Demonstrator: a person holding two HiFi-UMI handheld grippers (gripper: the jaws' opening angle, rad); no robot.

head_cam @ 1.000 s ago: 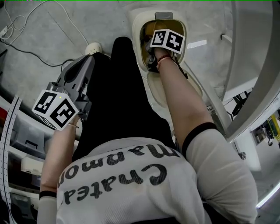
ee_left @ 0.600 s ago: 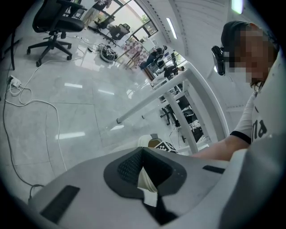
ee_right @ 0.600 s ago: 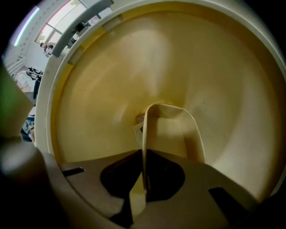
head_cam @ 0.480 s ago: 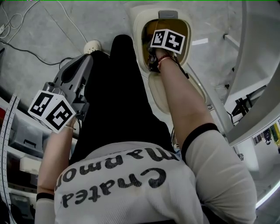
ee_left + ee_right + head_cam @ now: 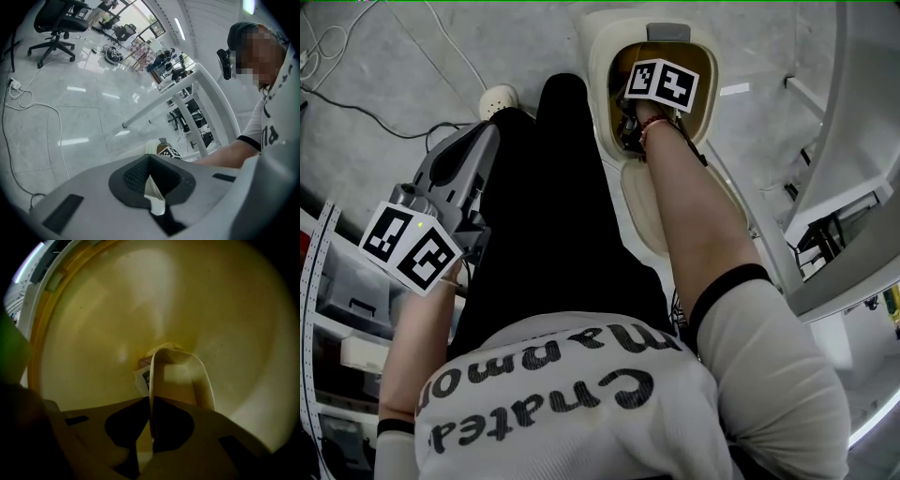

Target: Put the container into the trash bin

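In the head view my right arm reaches down into the cream trash bin (image 5: 598,66), and the right gripper's marker cube (image 5: 659,82) covers the bin's mouth. The right gripper view looks into the bin's yellow inside (image 5: 140,305). There my right gripper (image 5: 151,397) is shut on the thin side wall of a pale, open rectangular container (image 5: 180,376), which hangs low inside the bin. My left gripper (image 5: 483,133) is held off to the left over the floor, away from the bin. In its own view the left gripper (image 5: 149,157) has its jaws together with nothing held.
A printed paper scrap (image 5: 142,377) lies at the bin's bottom beside the container. The bin's cream lid (image 5: 642,211) hangs open towards me. A white table frame (image 5: 825,178) stands right of the bin. Cables (image 5: 356,105) and a round socket (image 5: 499,97) lie on the floor, shelving (image 5: 337,300) at left.
My right gripper has sunk a little deeper into the bin with the container still in it. The left gripper has hardly moved.
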